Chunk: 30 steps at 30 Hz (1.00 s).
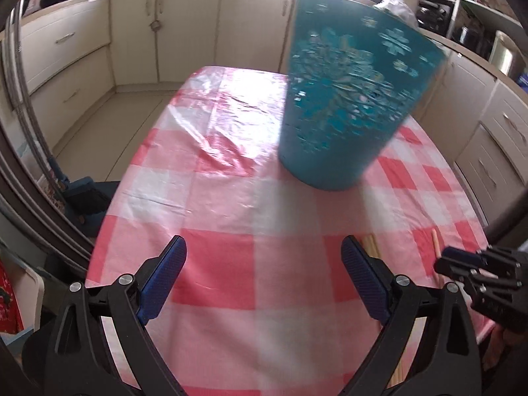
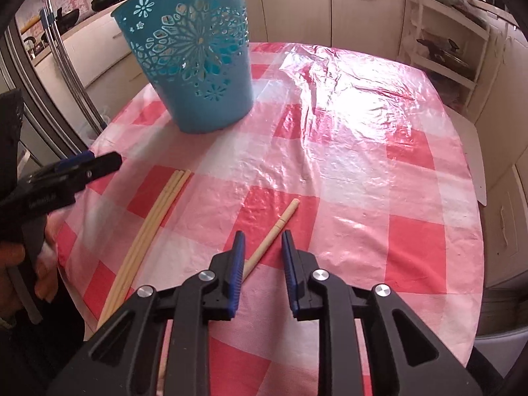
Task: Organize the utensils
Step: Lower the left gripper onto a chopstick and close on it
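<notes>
Kitchen table laid with a glossy pink-and-white checked plastic cloth (image 2: 330, 171)

Cream cabinets (image 1: 184, 29) are seen behind; the left gripper (image 1: 264, 257) is spread wide, the right gripper (image 2: 263, 247) narrowed, nothing gripped.

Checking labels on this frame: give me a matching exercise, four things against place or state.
Things:
1. teal perforated plastic basket
2. bundle of pale wooden chopsticks
3. single pale wooden chopstick
4. left gripper

Place or state:
A. lying alone, running under the right gripper
B. jaws wide open, nothing between them
C. upright at the far end of the checked tablecloth
D. lying together near the table's left edge

Pairs: 1-C, 2-D, 3-A, 4-B
</notes>
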Motion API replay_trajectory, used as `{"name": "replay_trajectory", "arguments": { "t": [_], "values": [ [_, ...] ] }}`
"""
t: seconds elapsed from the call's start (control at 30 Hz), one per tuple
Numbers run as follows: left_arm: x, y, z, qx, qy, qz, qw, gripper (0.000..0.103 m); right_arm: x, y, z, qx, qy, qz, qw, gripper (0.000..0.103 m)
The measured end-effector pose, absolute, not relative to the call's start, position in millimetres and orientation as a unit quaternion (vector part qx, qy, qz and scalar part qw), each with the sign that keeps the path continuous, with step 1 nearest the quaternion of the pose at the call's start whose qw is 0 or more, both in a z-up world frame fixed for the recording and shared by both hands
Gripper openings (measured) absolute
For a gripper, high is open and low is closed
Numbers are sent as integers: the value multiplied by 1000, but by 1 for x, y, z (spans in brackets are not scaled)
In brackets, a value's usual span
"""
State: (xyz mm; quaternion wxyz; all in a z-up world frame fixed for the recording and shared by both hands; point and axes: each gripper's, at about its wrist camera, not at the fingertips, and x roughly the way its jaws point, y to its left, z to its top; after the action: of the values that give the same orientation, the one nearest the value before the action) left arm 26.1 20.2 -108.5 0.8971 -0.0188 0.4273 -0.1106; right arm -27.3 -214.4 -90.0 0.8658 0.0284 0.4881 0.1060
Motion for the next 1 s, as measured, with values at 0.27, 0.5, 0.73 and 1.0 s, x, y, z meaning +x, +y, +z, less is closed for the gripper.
{"name": "replay_trajectory", "arguments": {
  "t": [0.27,0.5,0.73,1.0],
  "values": [
    [16,-27,-110,43,447,-131,884,90,-36,-217,-92,57,462,124,876,34],
    [15,-36,-120,73,464,-116,875,87,-39,-224,-93,78,453,132,878,34],
    [19,-41,-122,78,478,-116,867,71,-37,-229,-93,90,453,131,877,35],
    [26,-52,-116,60,494,-163,852,9,-24,-211,-92,55,469,145,870,27]
  ]
}}
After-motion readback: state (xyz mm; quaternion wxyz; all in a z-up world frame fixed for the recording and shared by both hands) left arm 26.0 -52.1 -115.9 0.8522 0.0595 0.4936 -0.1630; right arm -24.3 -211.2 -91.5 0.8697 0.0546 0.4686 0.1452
